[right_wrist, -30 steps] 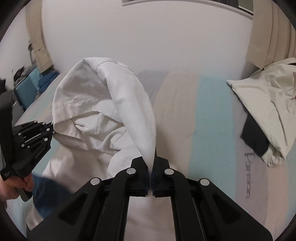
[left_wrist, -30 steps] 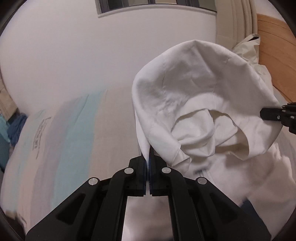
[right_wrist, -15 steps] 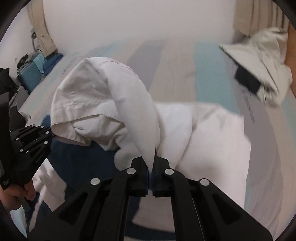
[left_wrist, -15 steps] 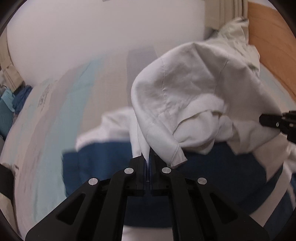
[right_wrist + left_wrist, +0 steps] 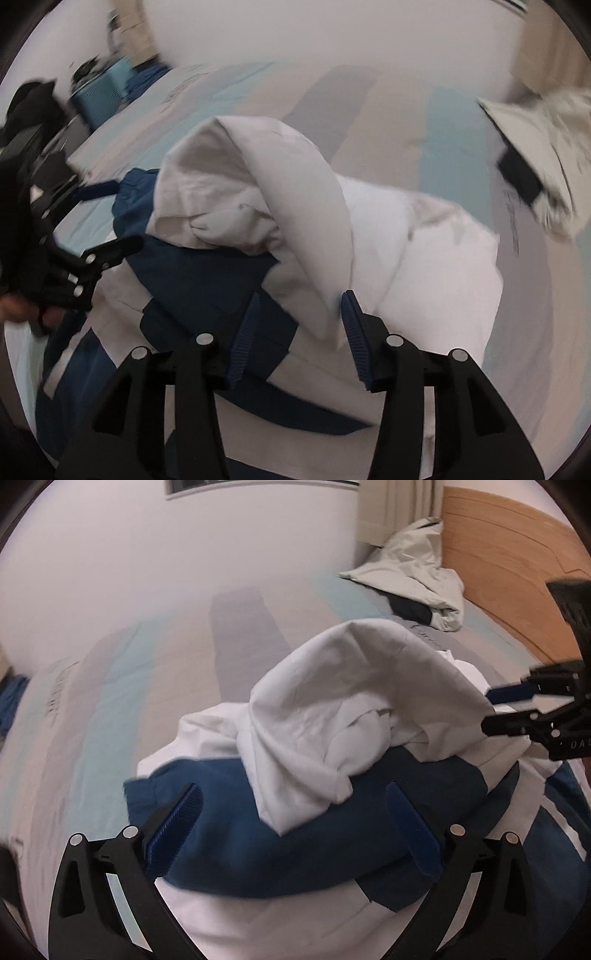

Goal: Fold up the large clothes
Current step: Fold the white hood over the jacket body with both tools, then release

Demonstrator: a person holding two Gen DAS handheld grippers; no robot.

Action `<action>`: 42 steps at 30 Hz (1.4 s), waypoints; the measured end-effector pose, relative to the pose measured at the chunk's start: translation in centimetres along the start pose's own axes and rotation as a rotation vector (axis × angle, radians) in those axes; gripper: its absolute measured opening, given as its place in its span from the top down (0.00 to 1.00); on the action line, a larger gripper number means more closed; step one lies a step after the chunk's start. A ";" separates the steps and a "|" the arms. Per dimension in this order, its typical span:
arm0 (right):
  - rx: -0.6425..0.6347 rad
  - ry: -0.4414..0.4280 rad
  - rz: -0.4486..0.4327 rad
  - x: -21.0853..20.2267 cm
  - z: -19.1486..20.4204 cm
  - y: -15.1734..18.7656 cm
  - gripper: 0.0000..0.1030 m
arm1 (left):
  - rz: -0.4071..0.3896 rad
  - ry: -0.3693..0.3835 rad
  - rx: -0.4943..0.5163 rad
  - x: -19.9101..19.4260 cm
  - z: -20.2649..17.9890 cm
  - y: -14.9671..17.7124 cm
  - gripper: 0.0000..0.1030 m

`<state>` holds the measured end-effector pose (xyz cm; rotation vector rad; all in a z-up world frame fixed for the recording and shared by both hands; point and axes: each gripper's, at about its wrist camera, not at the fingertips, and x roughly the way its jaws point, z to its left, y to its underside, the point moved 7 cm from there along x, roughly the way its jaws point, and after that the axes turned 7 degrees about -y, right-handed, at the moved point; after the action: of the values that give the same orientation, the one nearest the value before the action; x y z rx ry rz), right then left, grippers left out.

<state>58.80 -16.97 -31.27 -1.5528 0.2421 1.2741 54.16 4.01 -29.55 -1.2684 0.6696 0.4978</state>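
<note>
stage: first fold laid, more folds left | garment: white-and-blue, lying on bed, white part over blue | left tongs: opening, wide apart, holding nothing | right tongs: opening, cloth edge between, not pinched

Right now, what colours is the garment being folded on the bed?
White with dark blue panels: the garment shows best in the left wrist view.

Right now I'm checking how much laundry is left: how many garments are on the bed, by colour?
White and navy garment, under the grippers: 1
Beige garment, crumpled near the headboard: 1
Total: 2
</note>
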 end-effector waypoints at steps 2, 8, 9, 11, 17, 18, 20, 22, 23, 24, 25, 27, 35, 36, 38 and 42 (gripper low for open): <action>-0.042 -0.020 0.004 -0.2 0.2 -1.5 0.55 | 0.007 0.049 0.007 0.6 0.2 -1.2 0.06; -0.183 -0.045 0.056 2.1 0.0 -7.2 0.40 | 0.107 0.227 0.008 5.1 0.2 -4.3 0.06; -0.190 -0.040 0.069 2.7 -0.2 -7.7 0.39 | 0.124 0.246 0.014 5.8 0.0 -4.5 0.06; -0.189 -0.053 0.086 3.8 -0.4 -8.6 0.38 | 0.145 0.267 0.031 6.9 -0.2 -5.1 0.06; -0.199 -0.058 0.138 5.9 -0.9 -8.9 0.54 | 0.189 0.288 0.052 8.8 -0.7 -5.6 0.26; -0.192 -0.068 0.145 6.2 -1.0 -8.8 0.63 | 0.216 0.292 0.060 9.3 -0.9 -5.4 0.44; -0.186 -0.069 0.163 6.7 -1.4 -8.8 0.82 | 0.246 0.286 0.084 10.2 -1.2 -4.9 0.53; -0.170 -0.089 0.161 6.8 -1.7 -9.1 0.89 | 0.266 0.289 0.091 10.7 -1.3 -4.6 0.69; -0.161 -0.090 0.154 6.7 -2.0 -9.4 0.92 | 0.269 0.293 0.084 10.9 -1.4 -4.7 0.73; -0.158 -0.086 0.148 6.7 -2.2 -9.6 0.92 | 0.266 0.296 0.079 10.9 -1.4 -4.9 0.79; -0.158 -0.085 0.141 6.6 -2.3 -9.9 0.93 | 0.256 0.286 0.079 11.0 -1.3 -5.2 0.84; -0.174 -0.069 0.119 6.2 -2.5 -10.8 0.95 | 0.233 0.279 0.080 10.9 -1.3 -6.1 0.90; -0.203 0.040 -0.018 4.2 -4.3 -17.2 0.96 | 0.096 0.164 0.086 10.8 0.1 -14.0 0.94; -0.215 0.057 -0.039 3.9 -4.4 -18.2 0.96 | 0.069 0.145 0.087 10.6 0.5 -15.1 0.94; -0.255 0.101 -0.102 2.7 -4.4 -20.4 0.96 | 0.003 0.114 0.069 9.9 1.3 -17.4 0.94; -0.330 0.158 -0.250 -0.5 -3.1 -21.4 0.96 | -0.158 0.039 0.031 6.3 2.3 -19.1 0.94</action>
<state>75.35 -10.76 -18.82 -1.9026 -0.0677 1.0309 72.02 1.57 -20.32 -1.2929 0.6023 0.3323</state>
